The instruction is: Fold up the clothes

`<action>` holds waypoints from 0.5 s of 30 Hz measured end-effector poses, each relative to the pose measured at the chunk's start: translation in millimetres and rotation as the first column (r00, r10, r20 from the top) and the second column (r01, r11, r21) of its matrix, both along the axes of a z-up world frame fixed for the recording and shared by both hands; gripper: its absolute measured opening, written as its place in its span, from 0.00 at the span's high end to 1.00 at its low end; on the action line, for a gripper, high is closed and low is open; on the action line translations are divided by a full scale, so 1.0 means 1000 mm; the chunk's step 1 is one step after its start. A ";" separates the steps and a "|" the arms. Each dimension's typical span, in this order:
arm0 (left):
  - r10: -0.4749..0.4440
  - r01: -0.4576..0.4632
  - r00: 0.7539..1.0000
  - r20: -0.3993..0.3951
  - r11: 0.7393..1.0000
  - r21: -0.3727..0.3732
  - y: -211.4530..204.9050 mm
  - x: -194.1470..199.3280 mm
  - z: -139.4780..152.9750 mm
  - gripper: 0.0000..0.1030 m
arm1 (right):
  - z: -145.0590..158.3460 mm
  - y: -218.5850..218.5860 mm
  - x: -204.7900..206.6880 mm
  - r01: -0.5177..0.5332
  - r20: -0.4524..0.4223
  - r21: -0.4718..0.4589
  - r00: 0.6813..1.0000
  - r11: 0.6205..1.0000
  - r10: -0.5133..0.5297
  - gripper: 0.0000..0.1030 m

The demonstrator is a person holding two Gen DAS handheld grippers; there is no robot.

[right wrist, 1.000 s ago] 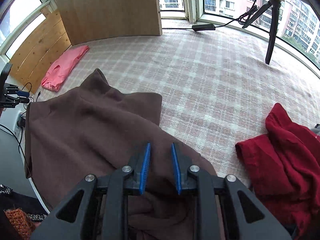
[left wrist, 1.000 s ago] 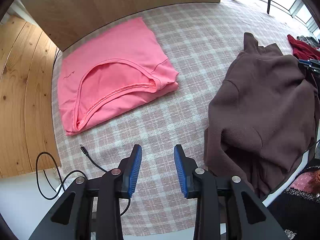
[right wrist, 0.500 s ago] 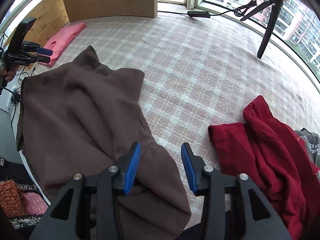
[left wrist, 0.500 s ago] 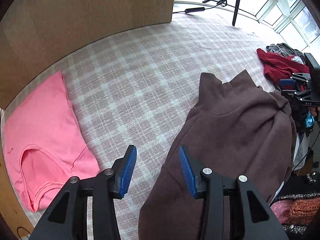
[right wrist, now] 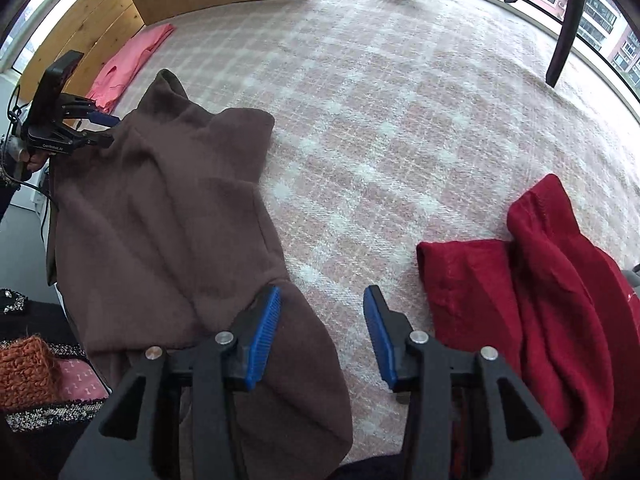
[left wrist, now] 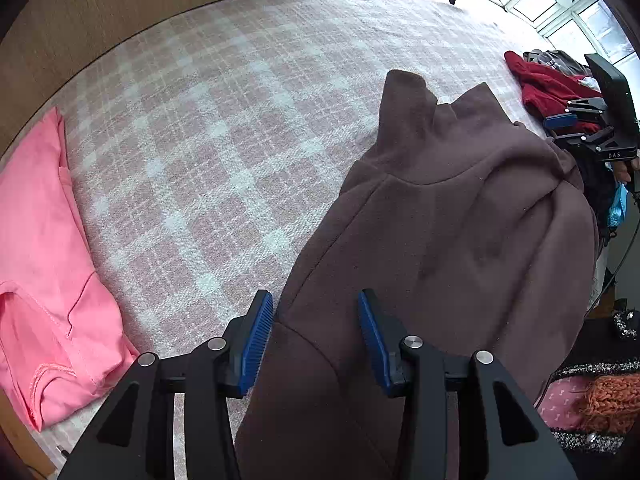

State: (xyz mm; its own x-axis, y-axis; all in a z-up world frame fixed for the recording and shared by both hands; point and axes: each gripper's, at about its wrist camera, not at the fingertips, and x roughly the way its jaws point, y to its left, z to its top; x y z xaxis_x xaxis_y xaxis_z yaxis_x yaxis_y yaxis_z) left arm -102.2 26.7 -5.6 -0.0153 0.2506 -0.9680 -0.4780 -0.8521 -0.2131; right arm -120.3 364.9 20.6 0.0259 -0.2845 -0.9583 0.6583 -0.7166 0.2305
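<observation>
Blanket [right wrist: 400, 140], plaid, under everything. Brown garment [left wrist: 460, 240] spread near edge, between pink folded top [left wrist: 36, 280] far left and red pile [right wrist: 540, 300] right. Left gripper [left wrist: 316, 336] part open, closing, over brown hem, gripping nothing. Right gripper [right wrist: 322, 332] part open, empty, at opposite edge. Best pinched at both corners evenly. Both wider than a second ago.

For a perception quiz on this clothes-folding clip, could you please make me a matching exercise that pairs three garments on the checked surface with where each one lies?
Things:
1. brown garment
2. pink garment
3. red garment

Places:
A. crumpled on the right, beside the right gripper
B. folded on the far left, near the wooden panel
C. spread out in the middle, reaching under both grippers, including the left gripper

Pairs: 1-C, 2-B, 3-A
</observation>
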 end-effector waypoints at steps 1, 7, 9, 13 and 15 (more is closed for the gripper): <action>-0.002 0.002 1.000 -0.007 1.000 -0.001 0.001 0.001 0.000 0.64 | 0.000 -0.001 0.002 -0.005 0.007 -0.015 1.000 1.000 0.005 0.58; -0.010 0.010 1.000 -0.020 1.000 -0.009 0.005 0.004 -0.002 0.83 | -0.008 -0.017 0.000 -0.047 0.065 -0.041 0.997 0.998 0.050 0.58; -0.004 0.004 1.000 -0.025 1.000 -0.009 0.005 0.005 -0.001 0.85 | -0.016 -0.024 0.005 -0.084 0.101 -0.032 0.991 0.996 0.086 0.58; 0.003 -0.004 0.997 -0.072 1.000 -0.005 0.007 0.011 0.005 0.93 | -0.016 -0.031 0.017 -0.107 0.084 -0.042 0.990 0.993 0.110 0.87; 0.008 -0.009 0.994 -0.108 1.000 -0.010 0.008 0.017 0.011 0.94 | -0.007 -0.027 0.022 -0.090 0.035 -0.040 0.995 0.995 0.091 0.90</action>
